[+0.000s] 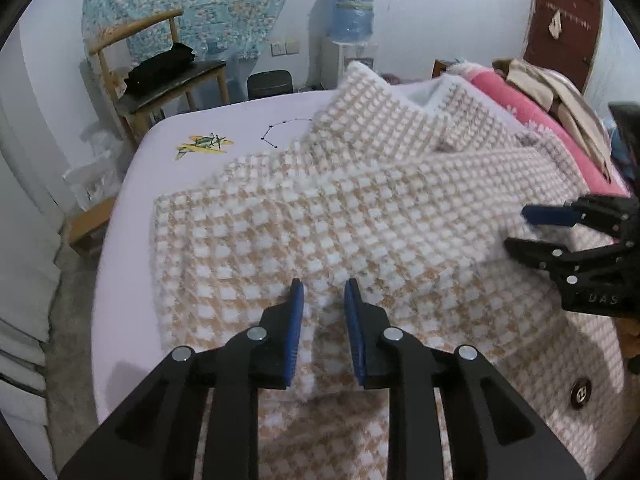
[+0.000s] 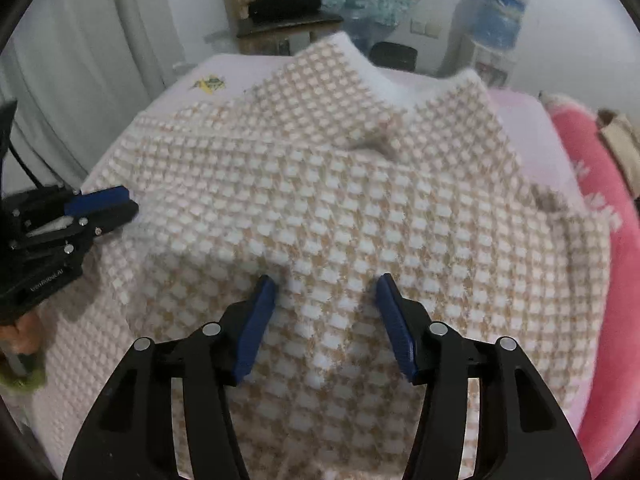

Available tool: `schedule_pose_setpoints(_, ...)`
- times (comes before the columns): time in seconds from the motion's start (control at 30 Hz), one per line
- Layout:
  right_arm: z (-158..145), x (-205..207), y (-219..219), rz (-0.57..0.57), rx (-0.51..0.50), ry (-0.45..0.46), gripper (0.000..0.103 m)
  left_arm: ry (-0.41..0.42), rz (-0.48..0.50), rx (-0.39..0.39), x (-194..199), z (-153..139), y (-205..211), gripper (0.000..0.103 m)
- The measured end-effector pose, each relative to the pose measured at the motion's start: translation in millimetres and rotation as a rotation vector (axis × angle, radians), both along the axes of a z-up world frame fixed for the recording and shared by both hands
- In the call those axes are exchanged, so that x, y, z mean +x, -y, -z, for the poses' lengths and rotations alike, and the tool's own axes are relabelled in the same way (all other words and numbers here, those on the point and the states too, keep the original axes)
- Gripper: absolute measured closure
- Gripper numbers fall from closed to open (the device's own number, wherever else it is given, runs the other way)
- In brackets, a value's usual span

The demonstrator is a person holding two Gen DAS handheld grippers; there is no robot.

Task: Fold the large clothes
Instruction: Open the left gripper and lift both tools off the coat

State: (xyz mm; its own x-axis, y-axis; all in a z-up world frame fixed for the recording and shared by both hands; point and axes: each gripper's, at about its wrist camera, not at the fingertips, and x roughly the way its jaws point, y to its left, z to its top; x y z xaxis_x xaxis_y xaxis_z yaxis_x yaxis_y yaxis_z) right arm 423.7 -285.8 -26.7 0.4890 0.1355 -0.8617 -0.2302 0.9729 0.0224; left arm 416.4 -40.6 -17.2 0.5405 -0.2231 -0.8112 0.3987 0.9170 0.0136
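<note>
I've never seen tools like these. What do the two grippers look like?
Both are alike: the left gripper and right gripper have angular black plastic frames with triangular cut-outs, silver round pivot pins, and two fingers faced with ribbed blue pads. Small pale lettering marks each body, too blurred to read. A thin black cable runs behind the left one.

Two fisheye cameras, one riding on each handheld gripper, look steeply down and forward past their own jaws, close above a checked garment (image 1: 360, 208) spread on a bed (image 1: 132, 240). Both views share the garment, the wooden chair (image 1: 160, 76), the water cooler (image 2: 496, 28) and each other: the right gripper (image 1: 520, 232) at the left view's right edge, the left gripper (image 2: 116, 208) at the right view's left edge.
</note>
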Motion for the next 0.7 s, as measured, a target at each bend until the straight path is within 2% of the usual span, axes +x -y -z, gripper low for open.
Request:
schedule_pose_setpoints(0.07, -9, -9, 7, 0.032, 0.036, -0.012, 0.047, -0.008, -0.005, -0.020, -5, -7, -5, 0.068)
schedule_pose_setpoints(0.1, -13, -18, 7, 0.036, 0.050, -0.011, 0.044, -0.005, -0.009, -0.026, -9, -11, -9, 0.058)
schedule_pose_setpoints(0.17, -25, -39, 15, 0.058, 0.066, 0.008, 0.037, 0.011, -0.012, -0.029, -22, -21, -18, 0.051)
schedule_pose_setpoints(0.23, -35, -62, 24, 0.081, 0.089, 0.018, 0.034, 0.015, -0.009, -0.038, -39, -30, -27, 0.039)
schedule_pose_setpoints(0.43, -50, -132, 37, 0.143, 0.164, 0.011, 0.024, 0.007, 0.020, -0.047, -99, -46, -37, 0.021)
schedule_pose_setpoints(0.53, -50, -169, 31, 0.158, 0.183, 0.009, 0.018, -0.005, 0.033, -0.049, -127, -48, -40, 0.016)
schedule_pose_setpoints(0.7, -50, -227, 14, 0.186, 0.150, 0.018, 0.013, -0.042, 0.040, -0.035, -177, -42, -43, 0.011)
